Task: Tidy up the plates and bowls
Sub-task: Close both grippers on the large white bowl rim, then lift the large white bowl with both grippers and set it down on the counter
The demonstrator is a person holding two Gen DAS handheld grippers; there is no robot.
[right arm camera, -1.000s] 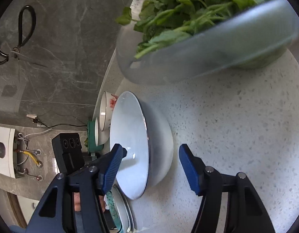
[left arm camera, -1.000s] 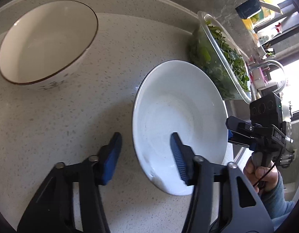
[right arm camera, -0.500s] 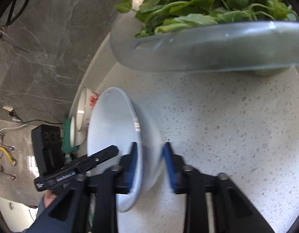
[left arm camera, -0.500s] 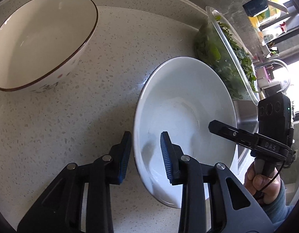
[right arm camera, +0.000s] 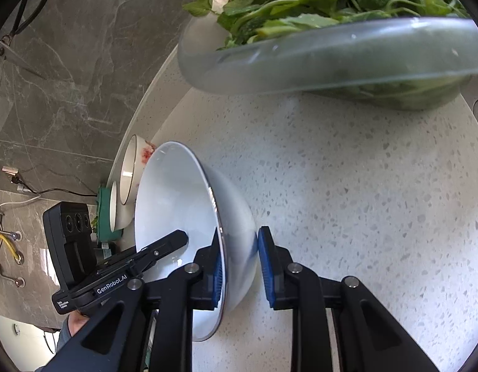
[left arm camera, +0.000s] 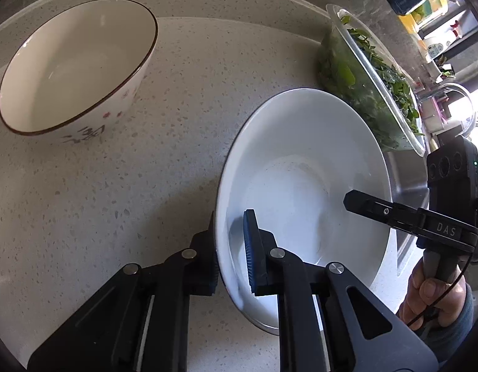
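The white bowl point(left arm camera: 304, 186) rests on the table point(left arm camera: 130, 186), both grippers clamped on its rim, left gripper point(left arm camera: 231, 248) at 7 o'clock, right gripper point(right arm camera: 239, 266) opposite, the brown-rimmed bowl point(left arm camera: 74, 65) toward 10 o'clock.

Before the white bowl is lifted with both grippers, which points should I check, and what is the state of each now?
1. Left hand-held gripper astride white bowl rim, one finger inside, one outside: ok.
2. Right hand-held gripper astride the opposite rim: ok.
3. Both grips firm enough to lift: cannot tell; the right outer pad seems slightly off the wall.
4. Glass bowl of greens close beside the white bowl: not ok, lift with care.
5. Brown-rimmed bowl apart from the white bowl: ok.
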